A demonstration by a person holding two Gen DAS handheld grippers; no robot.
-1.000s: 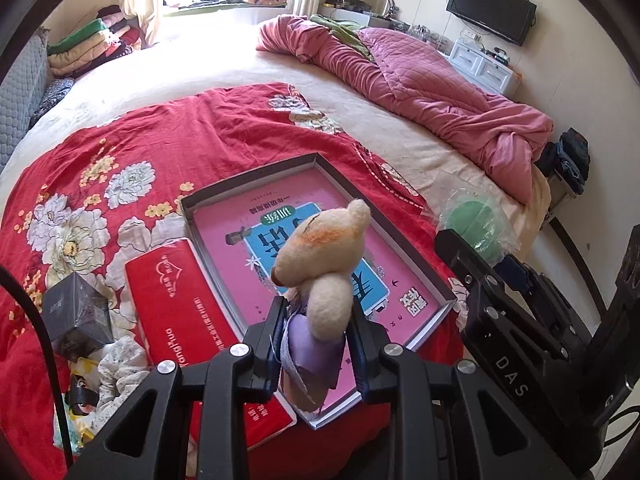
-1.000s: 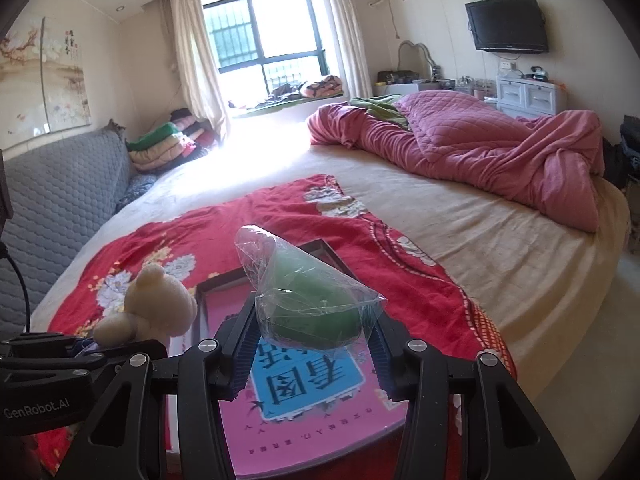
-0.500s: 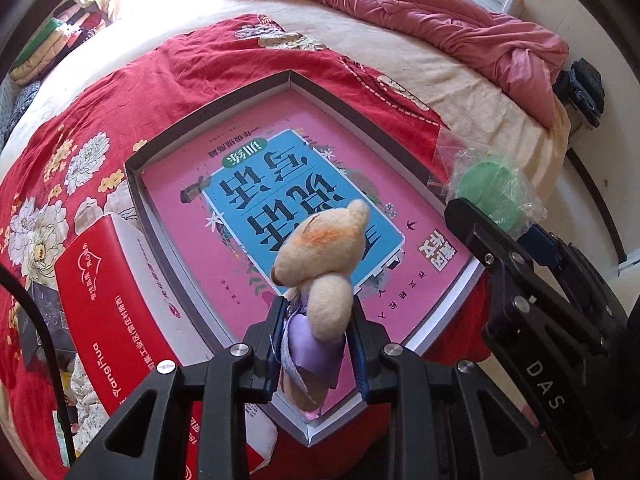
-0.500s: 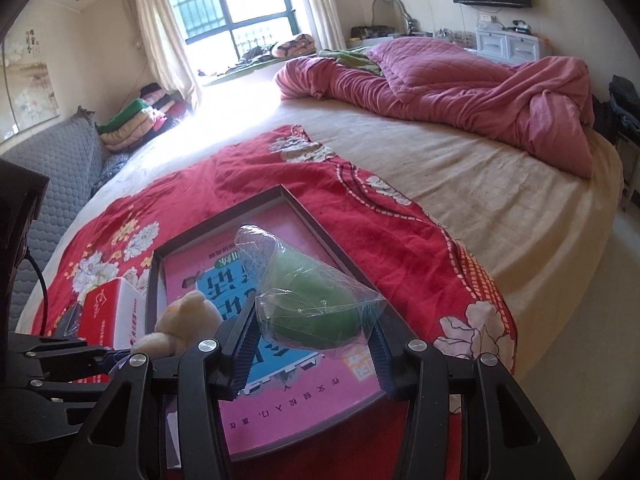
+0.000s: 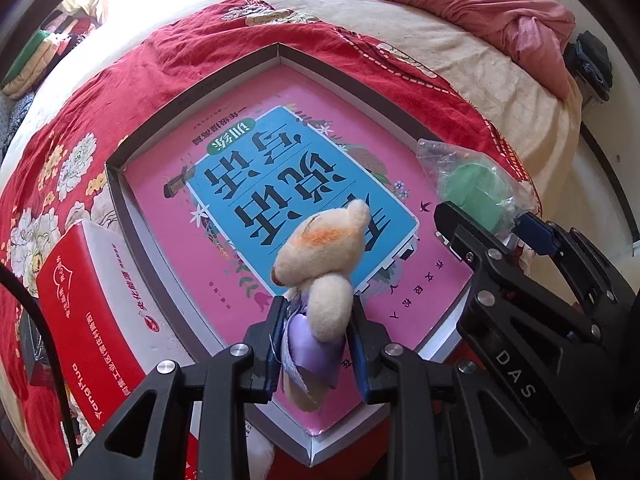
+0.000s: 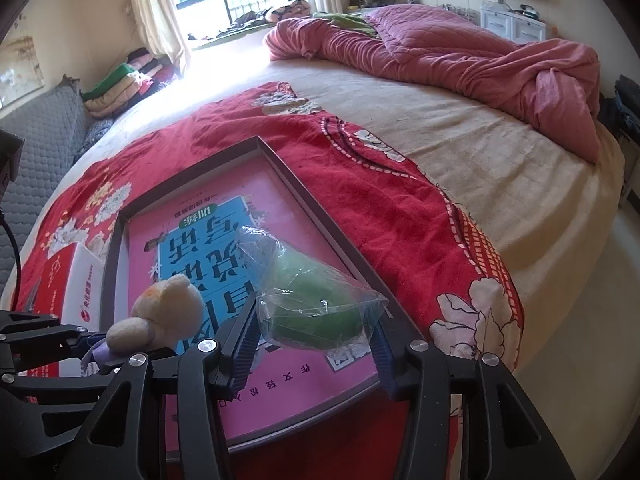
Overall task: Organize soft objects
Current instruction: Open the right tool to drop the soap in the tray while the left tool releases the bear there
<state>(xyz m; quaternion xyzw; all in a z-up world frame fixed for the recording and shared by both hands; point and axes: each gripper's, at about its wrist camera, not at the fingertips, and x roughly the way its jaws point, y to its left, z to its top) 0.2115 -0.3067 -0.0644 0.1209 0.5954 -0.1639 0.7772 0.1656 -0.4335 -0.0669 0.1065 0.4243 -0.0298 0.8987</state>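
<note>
My left gripper is shut on a small beige plush bear with a purple body, held above the near part of a shallow grey box with a pink and blue book cover inside. My right gripper is shut on a green soft object in a clear plastic bag, held above the box's right near part. The bear shows at the left of the right wrist view, and the bagged green object at the right of the left wrist view.
The box lies on a red floral blanket on a large bed. A red and white carton lies left of the box. A crumpled pink quilt lies at the far right. The bed edge and floor are at the right.
Both grippers have moved forward and down over the box, each still holding its object. The box now fills more of both views.
</note>
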